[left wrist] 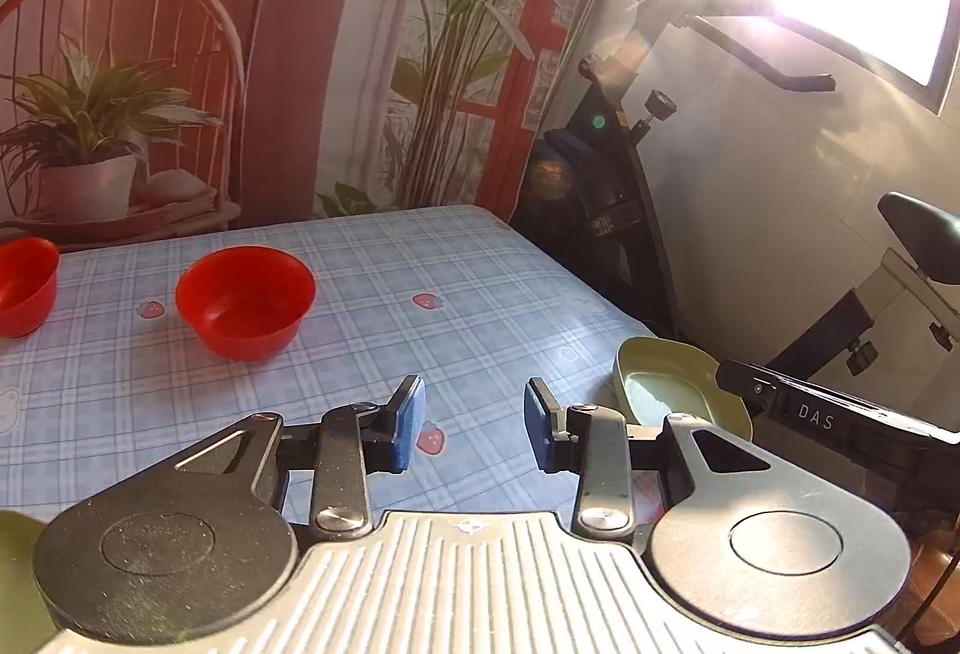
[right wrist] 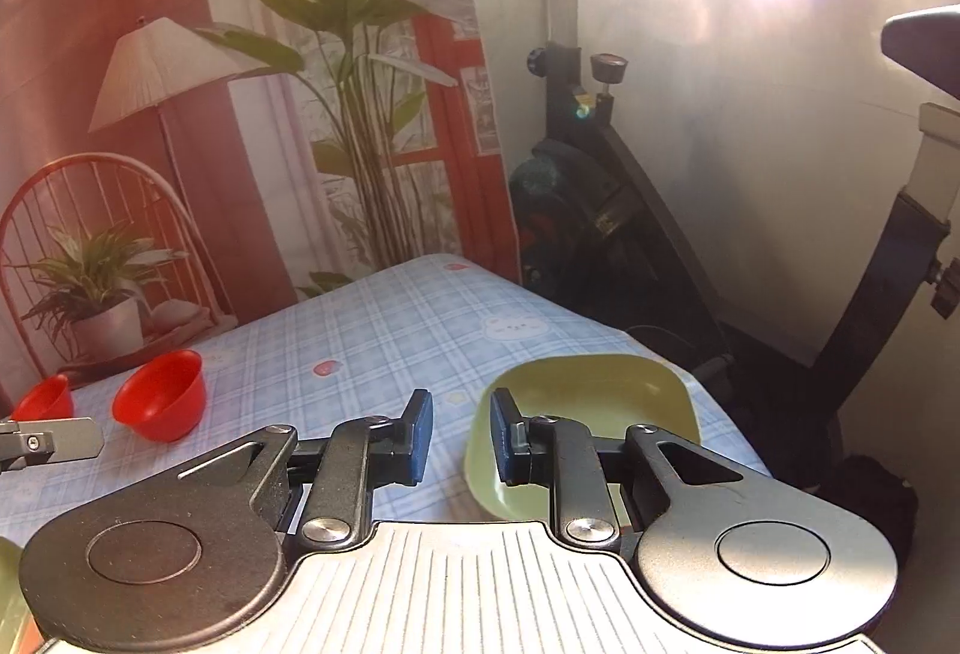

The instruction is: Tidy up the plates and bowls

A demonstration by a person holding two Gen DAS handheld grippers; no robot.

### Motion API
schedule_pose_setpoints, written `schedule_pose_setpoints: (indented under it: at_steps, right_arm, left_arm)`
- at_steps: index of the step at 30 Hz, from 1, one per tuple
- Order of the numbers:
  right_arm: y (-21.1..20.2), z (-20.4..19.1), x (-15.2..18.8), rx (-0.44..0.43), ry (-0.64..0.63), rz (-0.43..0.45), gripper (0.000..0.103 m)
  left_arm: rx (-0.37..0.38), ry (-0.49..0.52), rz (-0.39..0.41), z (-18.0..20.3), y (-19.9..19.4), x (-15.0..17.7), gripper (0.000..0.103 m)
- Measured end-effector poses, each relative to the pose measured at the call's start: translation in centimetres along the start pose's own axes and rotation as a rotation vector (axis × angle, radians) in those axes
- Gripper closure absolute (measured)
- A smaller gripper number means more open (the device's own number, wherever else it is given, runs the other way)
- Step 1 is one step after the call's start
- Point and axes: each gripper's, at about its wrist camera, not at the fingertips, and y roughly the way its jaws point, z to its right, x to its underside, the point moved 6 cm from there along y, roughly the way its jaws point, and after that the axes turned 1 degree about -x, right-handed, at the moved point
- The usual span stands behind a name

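Hovering: both hand-held grippers hang over the surface (left wrist: 372,258) with nothing between their jaws.
Left hand-held gripper (left wrist: 474,420): jaws apart, pads clear of everything, only checked cloth showing through the gap.
Right hand-held gripper (right wrist: 461,435): jaws parted by a narrow gap, gripping nothing; the right pad stands in front of the green dish's near rim, and whether it touches I cannot tell.
Green dish (right wrist: 600,396): squarish with rounded corners, sitting upright just ahead and to the right of the right hand-held gripper, near the surface's right edge.
Same dish from the left (left wrist: 672,384): ahead and well to the right of the left jaws, partly behind the right tool's body.
Near red bowl (left wrist: 246,300): upright, ahead and to the left of the left hand-held gripper, apart from it.
Far red bowl (left wrist: 24,285): further left, cut by the picture's edge, beside the first but not touching.
Deciding relation: the dish lies nearest the right hand, the bowls nearer the left.
Likely next: the right jaws would need to straddle the dish's near wall.
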Motion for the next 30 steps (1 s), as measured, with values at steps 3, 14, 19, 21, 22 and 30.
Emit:
schedule_pose_setpoints:
  at_steps: [3,14,19,21,22,30]
  right_arm:
    - [1.2,3.6,0.4,0.065,0.03,-0.017,0.082]
    - [6.5,10.7,2.4,0.166,0.059,-0.116,0.082]
    - [7.7,11.3,3.4,0.171,0.077,-0.142,0.082]
    - [8.0,11.5,3.7,0.159,0.088,-0.151,0.083]
    - [8.1,11.5,3.9,0.156,0.089,-0.156,0.083]
    - [8.3,11.0,4.2,0.137,0.071,-0.172,0.094]
  left_arm:
    - [0.075,0.024,-0.042,2.2,3.8,-0.1,0.062]
    - [0.187,0.053,-0.208,8.0,15.3,1.3,0.062]
    - [0.203,0.069,-0.262,9.6,18.1,2.2,0.062]
    - [0.209,0.093,-0.272,10.1,18.8,2.7,0.062]
    - [0.212,0.103,-0.277,10.2,19.1,2.9,0.062]
    - [0.245,0.097,-0.323,10.2,20.5,3.9,0.086]
